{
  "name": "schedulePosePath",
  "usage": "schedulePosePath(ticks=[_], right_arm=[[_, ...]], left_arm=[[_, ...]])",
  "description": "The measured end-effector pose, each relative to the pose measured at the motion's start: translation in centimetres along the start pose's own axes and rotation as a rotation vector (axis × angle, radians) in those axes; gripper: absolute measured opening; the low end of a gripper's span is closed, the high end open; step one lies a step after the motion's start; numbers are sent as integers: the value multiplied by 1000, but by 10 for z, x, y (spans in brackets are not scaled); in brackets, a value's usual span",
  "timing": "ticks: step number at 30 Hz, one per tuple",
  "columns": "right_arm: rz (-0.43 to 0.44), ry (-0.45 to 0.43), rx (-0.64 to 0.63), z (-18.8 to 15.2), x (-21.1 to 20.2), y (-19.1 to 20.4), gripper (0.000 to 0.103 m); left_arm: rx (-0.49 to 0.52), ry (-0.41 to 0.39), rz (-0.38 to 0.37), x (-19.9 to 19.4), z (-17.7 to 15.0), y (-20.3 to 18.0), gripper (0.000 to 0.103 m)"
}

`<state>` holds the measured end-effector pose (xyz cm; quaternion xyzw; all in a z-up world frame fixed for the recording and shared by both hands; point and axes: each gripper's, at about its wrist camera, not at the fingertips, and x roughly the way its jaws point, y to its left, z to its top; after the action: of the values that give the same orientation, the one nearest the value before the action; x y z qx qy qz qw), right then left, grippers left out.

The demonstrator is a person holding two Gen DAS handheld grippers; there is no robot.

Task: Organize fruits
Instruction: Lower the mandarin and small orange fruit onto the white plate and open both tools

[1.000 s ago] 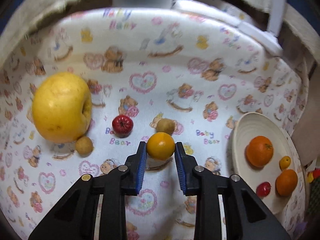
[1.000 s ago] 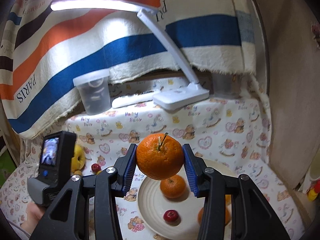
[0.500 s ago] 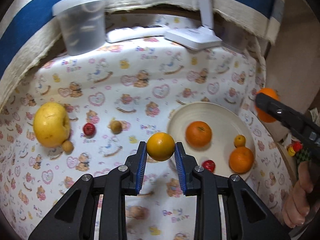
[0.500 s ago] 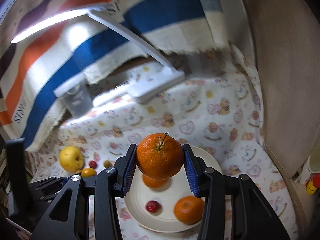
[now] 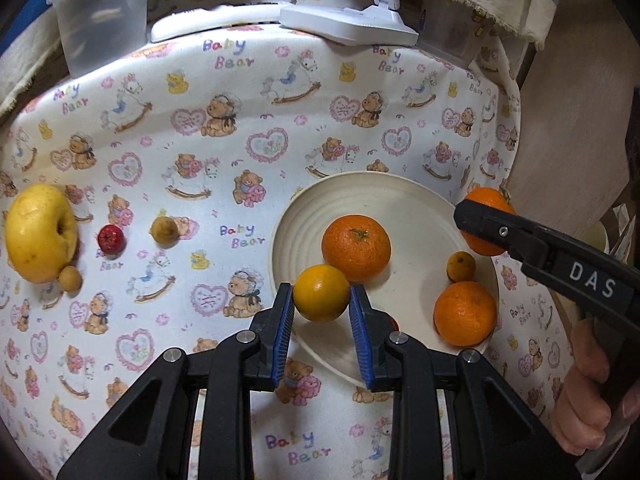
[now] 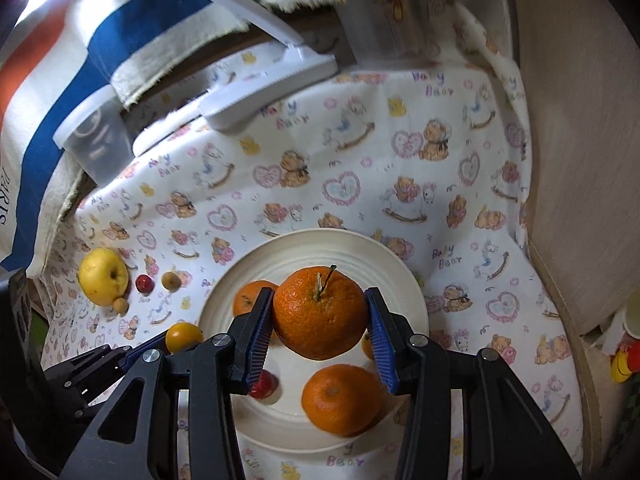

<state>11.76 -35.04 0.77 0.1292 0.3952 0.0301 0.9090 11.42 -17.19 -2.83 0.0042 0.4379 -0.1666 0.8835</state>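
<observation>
Clamping a small yellow-orange citrus [image 5: 321, 298] in my left gripper [image 5: 321, 332] above the plate's [image 5: 404, 188] near rim, I grip a stemmed orange [image 6: 319, 312] (bigger) in my right gripper [image 6: 319, 338] over the plate.

A cream plate [image 5: 400, 188] holds 2 oranges [image 5: 356, 248], 1 small yellow-brown fruit [image 5: 461, 266] and a red one [image 6: 264, 386]; a yellow apple [image 5: 38, 238] lies far left.
</observation>
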Motion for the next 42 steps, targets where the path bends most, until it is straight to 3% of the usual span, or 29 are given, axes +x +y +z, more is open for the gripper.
schedulePosePath(ticks=[8, 36, 42], right_arm=[[4, 8, 30, 4, 7, -19, 47], [-84, 45, 54, 1, 36, -30, 47], [-84, 38, 45, 1, 33, -28, 47]], left_arm=[[4, 24, -2, 19, -2, -2, 27], [43, 0, -3, 18, -1, -5, 27], [52, -3, -5, 18, -1, -4, 34]])
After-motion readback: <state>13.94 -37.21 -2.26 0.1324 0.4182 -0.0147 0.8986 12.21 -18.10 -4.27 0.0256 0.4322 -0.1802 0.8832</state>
